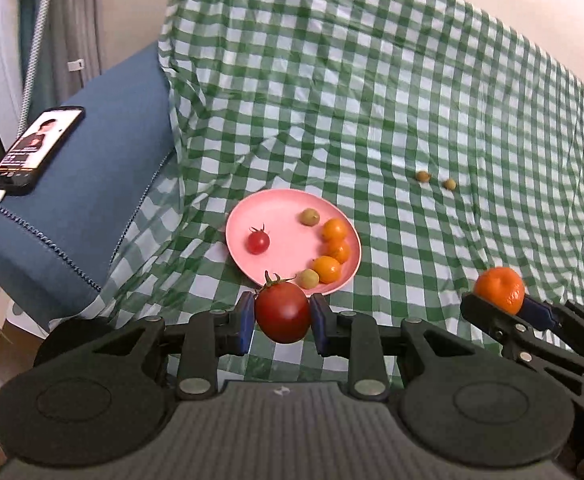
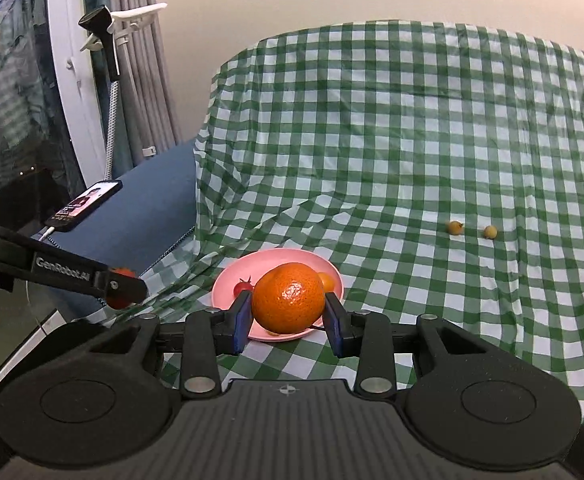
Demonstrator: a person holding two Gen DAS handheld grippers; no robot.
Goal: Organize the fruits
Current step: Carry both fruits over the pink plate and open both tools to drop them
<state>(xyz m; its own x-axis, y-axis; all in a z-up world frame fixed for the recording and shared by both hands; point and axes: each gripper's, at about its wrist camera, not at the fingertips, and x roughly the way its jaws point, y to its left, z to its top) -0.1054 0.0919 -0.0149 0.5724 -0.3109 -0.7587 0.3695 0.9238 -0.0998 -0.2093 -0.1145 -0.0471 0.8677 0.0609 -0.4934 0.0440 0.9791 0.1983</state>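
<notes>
Pink plate [image 1: 279, 208] already holds six small fruits; left tongs [image 1: 283, 317] clamp a tomato [image 1: 283, 312], right tongs [image 2: 287, 312] a mandarin [image 2: 287, 297]; two small fruits [image 1: 423, 176] remain far right.

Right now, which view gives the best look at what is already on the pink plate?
The left wrist view: the pink plate lies almost fully open, showing a cherry tomato, three small orange fruits and two greenish ones. In the right wrist view the mandarin held by the right gripper hides most of the plate.
</notes>
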